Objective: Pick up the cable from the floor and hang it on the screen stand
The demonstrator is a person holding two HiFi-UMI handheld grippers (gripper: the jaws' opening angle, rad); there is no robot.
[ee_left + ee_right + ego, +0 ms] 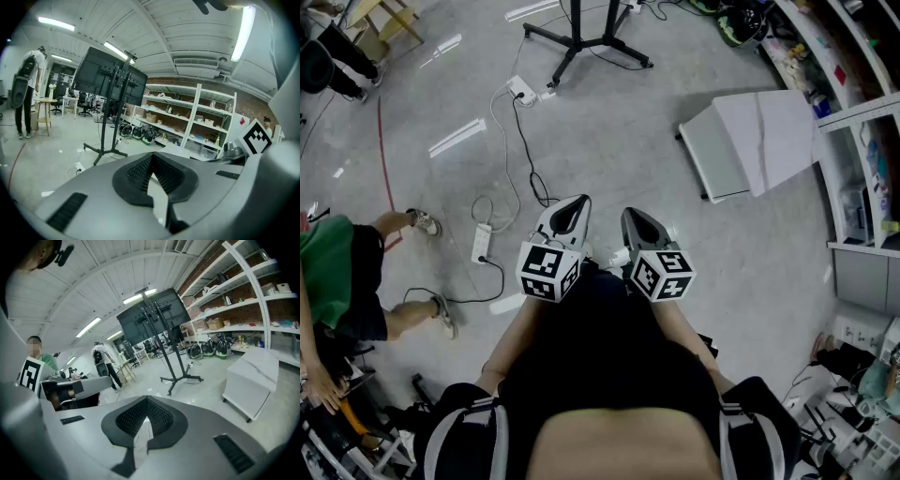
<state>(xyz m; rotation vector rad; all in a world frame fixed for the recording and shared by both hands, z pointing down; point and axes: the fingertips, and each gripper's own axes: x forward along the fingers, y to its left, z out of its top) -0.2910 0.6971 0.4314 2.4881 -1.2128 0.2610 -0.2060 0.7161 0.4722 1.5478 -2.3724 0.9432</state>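
Readable text: none found in any view.
The left cube [549, 272] on the left gripper [577, 201] and the right cube [662, 275] on the right gripper [630, 214] carry black-and-white square patterns only, no letters or digits. Goods on the far right shelves [825, 66] show coloured labels, too small and blurred to read. No print can be made out on the power strip [481, 244] on the floor.

A lab: stocked shelving [193, 117], screen stand [110, 79], floor cables [526, 142].

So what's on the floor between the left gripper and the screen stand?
In the head view, a black cable and a white power strip lie there.
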